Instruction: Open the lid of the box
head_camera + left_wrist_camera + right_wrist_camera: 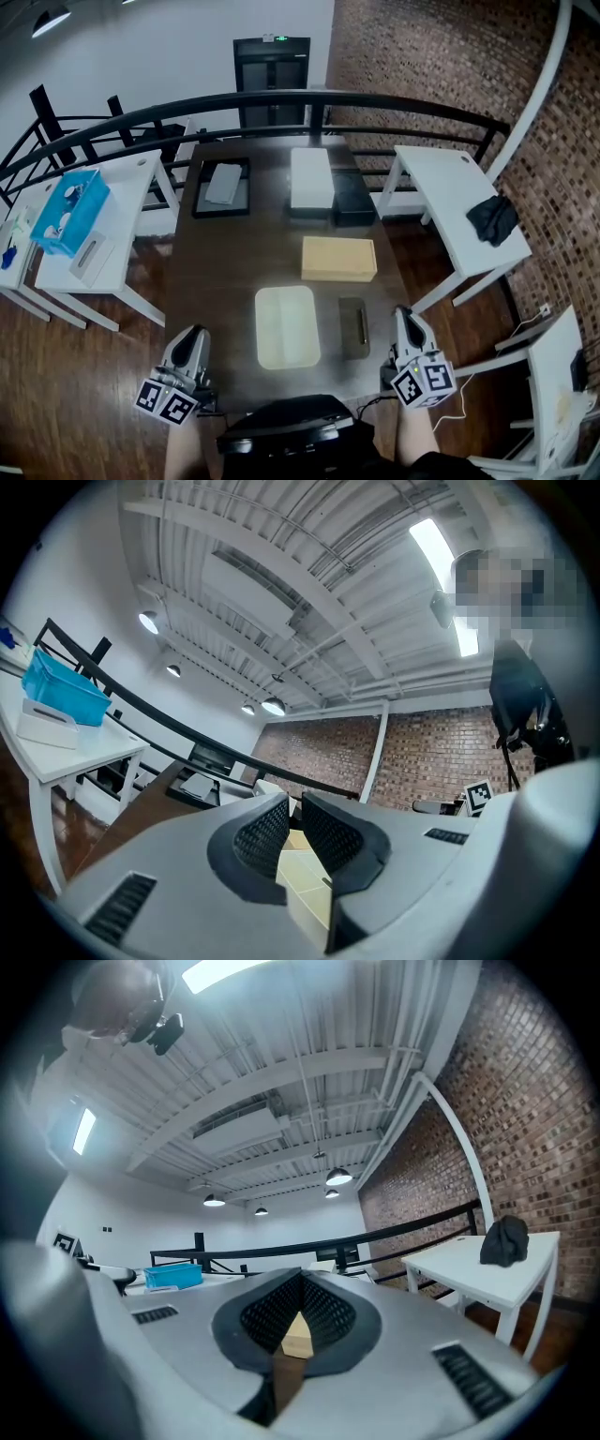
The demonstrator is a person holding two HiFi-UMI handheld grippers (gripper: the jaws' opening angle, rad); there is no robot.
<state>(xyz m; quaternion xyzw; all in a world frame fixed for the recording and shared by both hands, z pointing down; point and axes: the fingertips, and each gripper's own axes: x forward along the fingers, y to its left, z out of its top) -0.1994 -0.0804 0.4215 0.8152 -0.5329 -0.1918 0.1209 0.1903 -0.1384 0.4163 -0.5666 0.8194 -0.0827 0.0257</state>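
A tan cardboard box (338, 259) lies with its lid down in the middle of the dark table (225, 272). Nearer me sits a flat, pale cream box (287, 326). My left gripper (194, 337) hovers at the table's near left corner, jaws shut with nothing between them. In the left gripper view the gripper (294, 810) tilts upward, and the cream box (305, 878) shows below the jaws. My right gripper (404, 319) is at the near right edge, also shut and empty. The right gripper view has the gripper (300, 1283) aimed at the tan box (297, 1337).
A small dark tray (353, 327) lies right of the cream box. Farther back are a black tray (222, 187), a white box (311, 178) and a black box (354, 202). White side tables flank the table; a blue bin (70, 211) is left, a black cloth (492, 219) right.
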